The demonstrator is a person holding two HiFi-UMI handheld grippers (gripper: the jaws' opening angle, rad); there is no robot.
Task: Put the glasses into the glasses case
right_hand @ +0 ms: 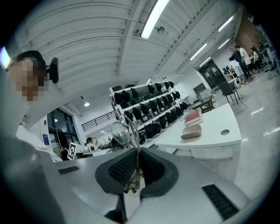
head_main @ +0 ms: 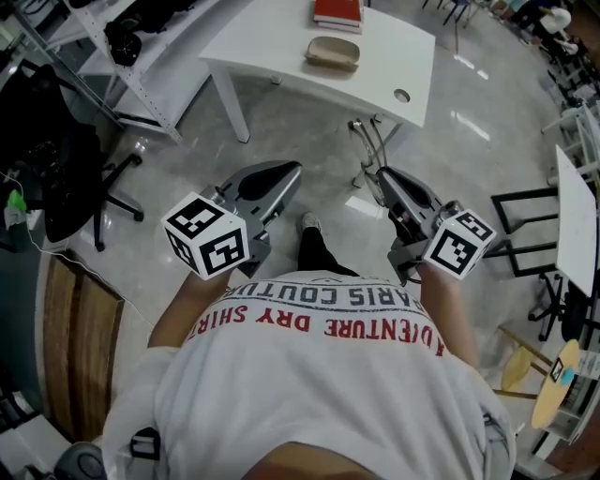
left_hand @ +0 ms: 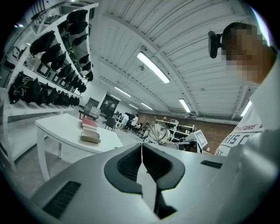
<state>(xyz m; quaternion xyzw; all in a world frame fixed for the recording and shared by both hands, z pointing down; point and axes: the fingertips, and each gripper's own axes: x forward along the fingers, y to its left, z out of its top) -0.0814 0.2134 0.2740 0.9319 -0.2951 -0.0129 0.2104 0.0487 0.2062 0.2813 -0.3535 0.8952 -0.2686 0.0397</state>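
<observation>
A beige glasses case (head_main: 333,52) lies closed on the far white table (head_main: 272,47), beside a red book (head_main: 337,13). From the gripper views the case (left_hand: 90,136) (right_hand: 191,131) is well ahead of both grippers. My right gripper (head_main: 382,173) (right_hand: 138,151) is shut on a temple of thin wire-framed glasses (right_hand: 120,133), whose lenses stick up above the jaws. The glasses (head_main: 370,145) (left_hand: 157,131) hang over the floor, short of the table. Level with it and apart from it, my left gripper (head_main: 295,169) (left_hand: 141,146) is shut with nothing in it.
The table has a round hole (head_main: 402,96) near its right corner. Shelves with black bags (left_hand: 48,65) stand to the left, with an office chair (head_main: 66,178) nearer. Another white table (head_main: 577,220) and a stool (head_main: 553,380) stand at the right. People (left_hand: 127,120) stand far off.
</observation>
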